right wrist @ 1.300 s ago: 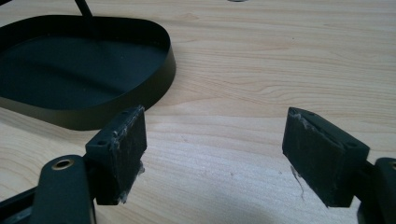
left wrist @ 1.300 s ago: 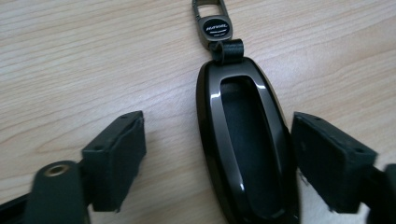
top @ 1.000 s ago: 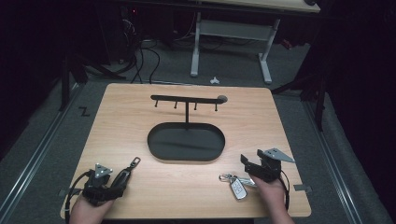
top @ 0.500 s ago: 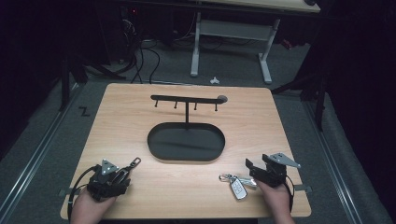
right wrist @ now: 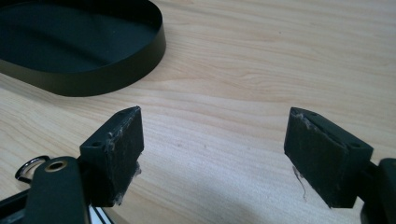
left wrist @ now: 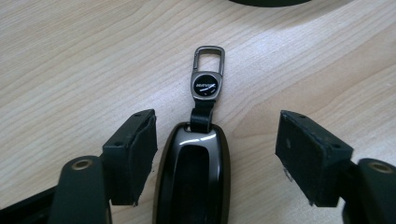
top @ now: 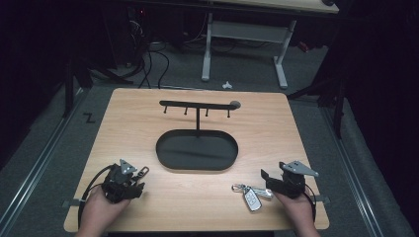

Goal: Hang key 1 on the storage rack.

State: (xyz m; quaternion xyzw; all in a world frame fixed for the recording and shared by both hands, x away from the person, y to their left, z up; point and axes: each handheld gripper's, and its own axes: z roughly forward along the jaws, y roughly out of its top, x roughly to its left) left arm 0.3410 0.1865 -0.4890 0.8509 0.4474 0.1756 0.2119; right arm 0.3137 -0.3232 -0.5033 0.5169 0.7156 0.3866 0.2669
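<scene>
My left jaws stand open around the black key fob (left wrist: 194,177) on the bench (left wrist: 70,60), not pressing it. My right jaws are open over bare wood

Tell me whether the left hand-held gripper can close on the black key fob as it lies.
Probably yes: the black key fob lies between the open pads of the left hand-held gripper, with nothing else between them.

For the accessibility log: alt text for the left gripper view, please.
A glossy dark key fob lies on the wooden table between the left claw's open jaws, untouched by either pad, its metal clip pointing away.
</scene>
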